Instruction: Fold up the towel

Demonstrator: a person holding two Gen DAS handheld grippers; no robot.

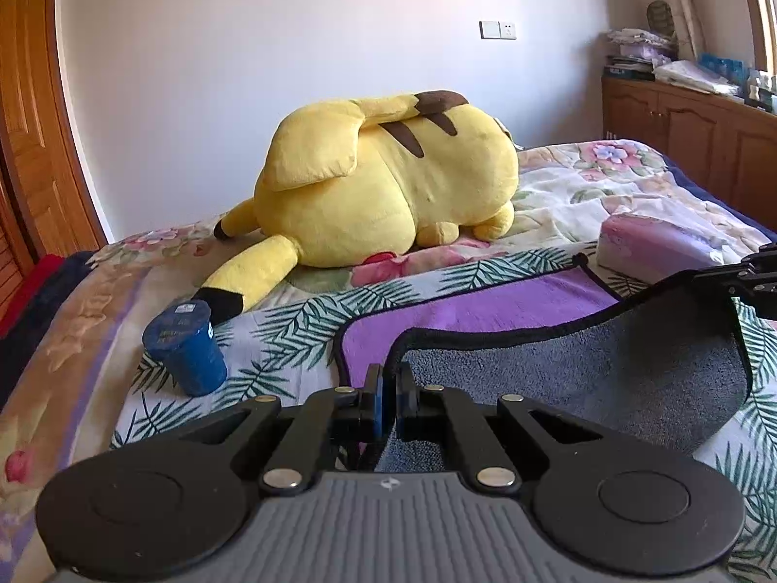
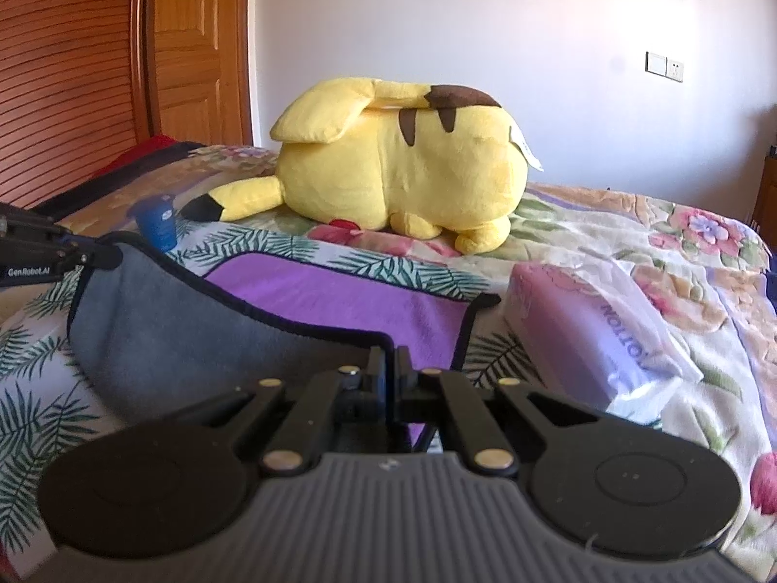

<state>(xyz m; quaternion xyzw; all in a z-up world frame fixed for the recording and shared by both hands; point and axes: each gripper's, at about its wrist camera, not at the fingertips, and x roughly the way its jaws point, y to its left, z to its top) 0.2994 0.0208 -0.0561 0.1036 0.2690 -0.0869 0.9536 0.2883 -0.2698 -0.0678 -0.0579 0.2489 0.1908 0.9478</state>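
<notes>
Floral bedding (image 1: 573,194) is seen beneath a towel (image 1: 558,369), purple on one face and grey on the other, whose near edge is lifted off the bed. One corner is pinched by the left hand-held gripper (image 1: 388,379), the other by the right hand-held gripper (image 2: 391,364). A blue canister (image 1: 187,350), a yellow plush toy (image 1: 383,184) and a wrapped pink pack (image 2: 582,335) are ranged around it.
</notes>
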